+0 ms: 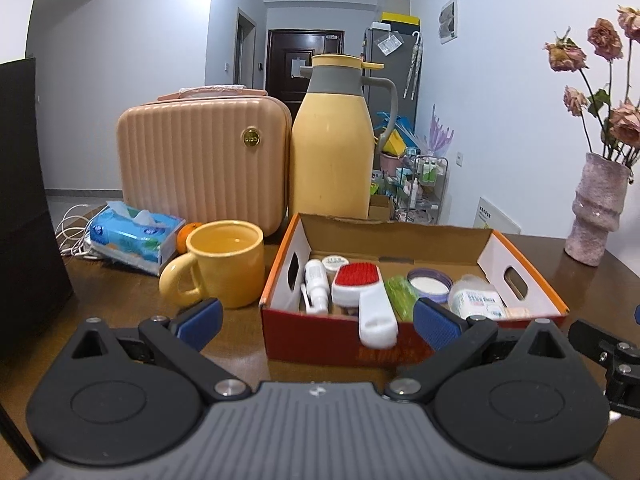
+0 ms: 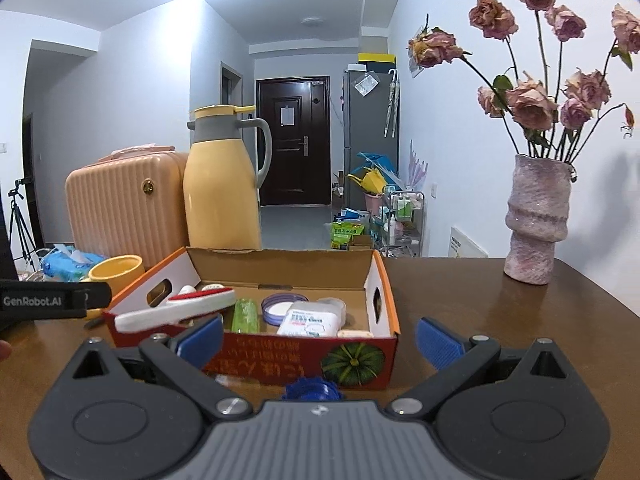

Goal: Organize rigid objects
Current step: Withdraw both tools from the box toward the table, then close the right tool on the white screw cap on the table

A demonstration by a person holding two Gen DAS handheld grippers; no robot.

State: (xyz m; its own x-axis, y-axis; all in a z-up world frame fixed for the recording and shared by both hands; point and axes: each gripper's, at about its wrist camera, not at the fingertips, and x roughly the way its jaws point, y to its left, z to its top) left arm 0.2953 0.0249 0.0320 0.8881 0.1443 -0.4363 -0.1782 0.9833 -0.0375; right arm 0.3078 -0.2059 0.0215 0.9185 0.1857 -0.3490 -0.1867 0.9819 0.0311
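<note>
Two grippers were spread wide and empty in front of the cardboard box (image 1: 400, 344), which serves as the landmark for every position below. The left gripper (image 1: 318, 320) sat just short of the box's near wall, pointing at its near-left part. The right gripper (image 2: 319, 340) sat short of the same wall, nearer the box's right corner.

A blue toothed piece (image 2: 311, 389) lay on the table (image 2: 480, 304) on the near side of the box, close under the right gripper's body; what it is could not be made out.

The brush (image 1: 366, 300), white with a red pad, lay in the box's left half. Its handle end overhung the near wall and its red head pointed toward the far wall, so the long axis ran near to far, angled slightly left. Judged from this, the left gripper was the closer one to the handle, which lay almost straight ahead of it.

Further into the box, right of the brush: a green packet (image 1: 402, 296), a round tin (image 1: 430, 282) and a white packet (image 1: 478, 304).

Left of the box stood a yellow mug (image 1: 226, 262). Behind the box stood a yellow jug (image 1: 332, 140).
</note>
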